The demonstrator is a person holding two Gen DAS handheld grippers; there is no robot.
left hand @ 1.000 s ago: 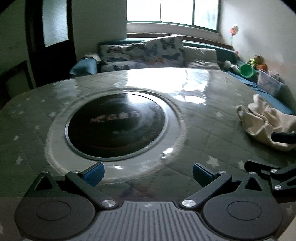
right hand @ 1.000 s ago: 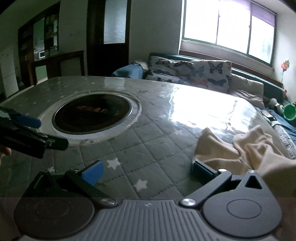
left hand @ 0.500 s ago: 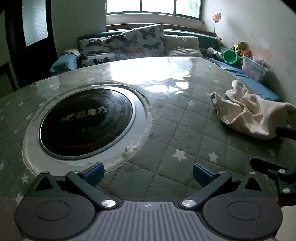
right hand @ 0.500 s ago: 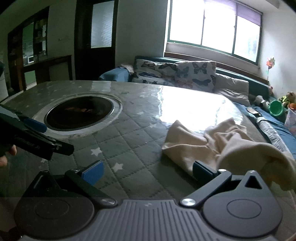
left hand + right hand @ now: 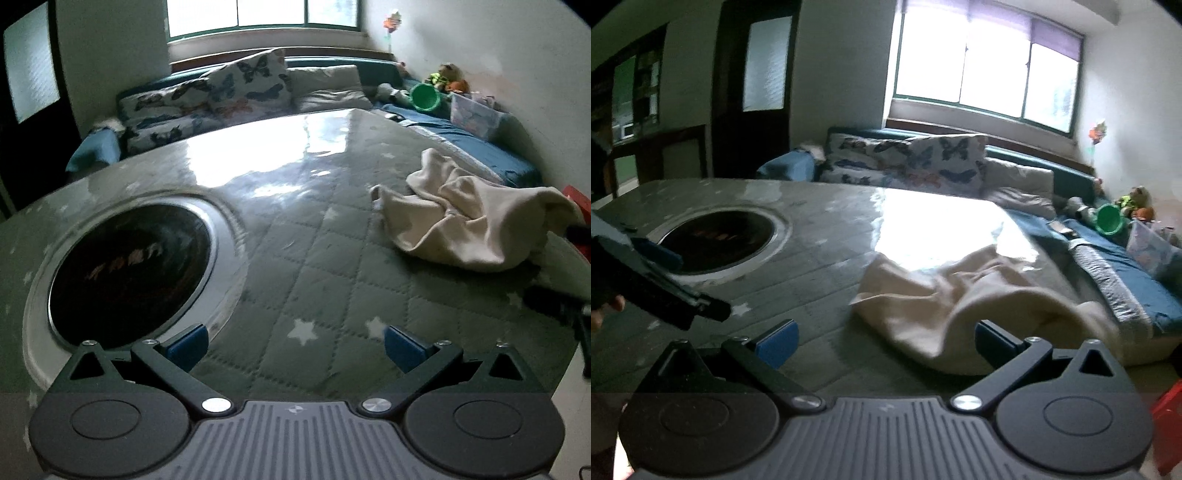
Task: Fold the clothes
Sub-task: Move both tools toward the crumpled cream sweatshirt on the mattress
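The cream garment [image 5: 469,221] lay crumpled on the right part of the quilted, star-printed table cover [image 5: 332,266], well to the right of the round black glass panel [image 5: 129,273] set in the tabletop, whose pale printed characters were too blurred to read. The left gripper [image 5: 295,341] hovered above the cover with its blue-padded jaws wide apart and empty. The right gripper [image 5: 884,341] was likewise spread wide, gripping nothing, its right finger [image 5: 993,341] at the garment's near edge.

A home living room (butterfly-cushioned sofa [image 5: 912,166], toys [image 5: 448,75], window [image 5: 990,66]).
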